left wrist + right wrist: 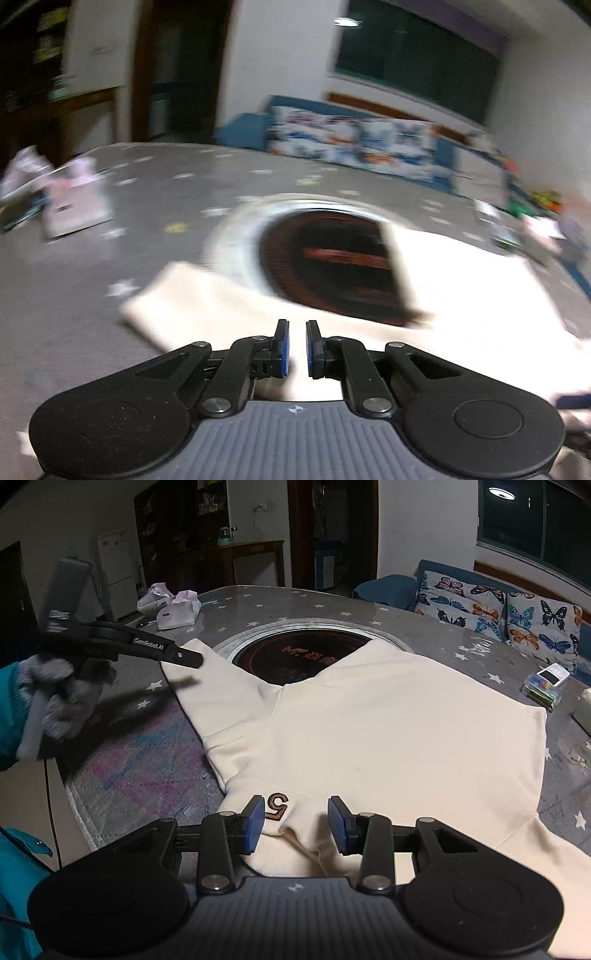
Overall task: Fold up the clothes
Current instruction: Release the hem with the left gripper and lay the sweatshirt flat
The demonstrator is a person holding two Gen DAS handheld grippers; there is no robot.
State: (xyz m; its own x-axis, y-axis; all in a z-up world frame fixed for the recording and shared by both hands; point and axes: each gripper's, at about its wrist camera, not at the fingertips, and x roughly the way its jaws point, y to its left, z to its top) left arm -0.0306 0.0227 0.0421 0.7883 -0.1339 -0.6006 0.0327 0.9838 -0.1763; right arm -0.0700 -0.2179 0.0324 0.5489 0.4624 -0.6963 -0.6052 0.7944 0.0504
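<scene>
Cream sweatshirt [388, 731], spread flat across the grey star-patterned desk [461, 642]. Fills the middle and lower right of the right wrist view. Covers part of a round dark cooktop [295, 653] set into the desk. One sleeve stretched out toward the upper left of that view. A brown number 5 [277, 806] stitched near the bottom edge.

Right tool [297, 821] at the bottom of its view, right over the cloth by the 5. Fingers wide apart, gripping nothing.

Left tool [184, 670] at the left of that same view, held by a gloved hand [59, 698]. Tip just at the end of the stretched sleeve. Blurry here, so hard to tell if touching the cloth. In its own view, left tool [296, 349] above the pale cloth, fingers close with a thin gap, nothing pinched.

Looks like the very start of a fold: shirt laid out, no part folded over yet. Next move, most likely: close on the sleeve end and carry it across the body. Calls for a firm pinch on the edge and a smooth lift, so no bunching.

Farther out: a pink tissue pack [177, 609] at the upper left, a small box [546, 686] at the right, butterfly cushions [498, 605] behind.
</scene>
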